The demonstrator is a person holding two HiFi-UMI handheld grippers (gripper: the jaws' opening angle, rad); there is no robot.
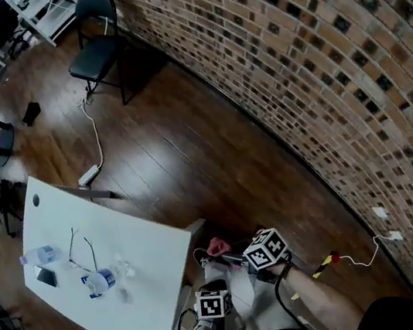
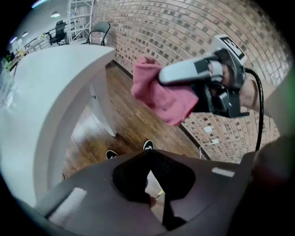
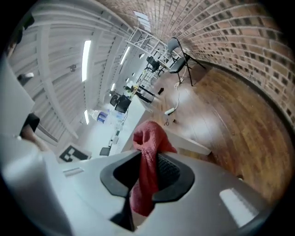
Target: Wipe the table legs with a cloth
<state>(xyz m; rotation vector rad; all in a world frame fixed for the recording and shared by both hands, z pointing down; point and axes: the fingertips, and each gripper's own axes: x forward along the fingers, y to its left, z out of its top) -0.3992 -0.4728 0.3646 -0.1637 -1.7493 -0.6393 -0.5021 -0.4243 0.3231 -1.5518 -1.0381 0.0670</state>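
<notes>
The right gripper [image 3: 147, 162] was held out level beside the table [image 1: 129, 240] corner, its jaws clamped on a cloth [image 3: 150, 138]. The left gripper [image 2: 150, 159] sat lower and nearer the body, jaws together with nothing in them. The cloth was pinkish-red, soft and bunched, its free end bulging up past the jaw tips, near a white table leg [image 2: 104, 107] but apart from it. The table stood on a dark wood floor [image 1: 189, 155] beside a brick wall [image 1: 315, 64]; a black chair [image 1: 96, 45] stood farther off.
</notes>
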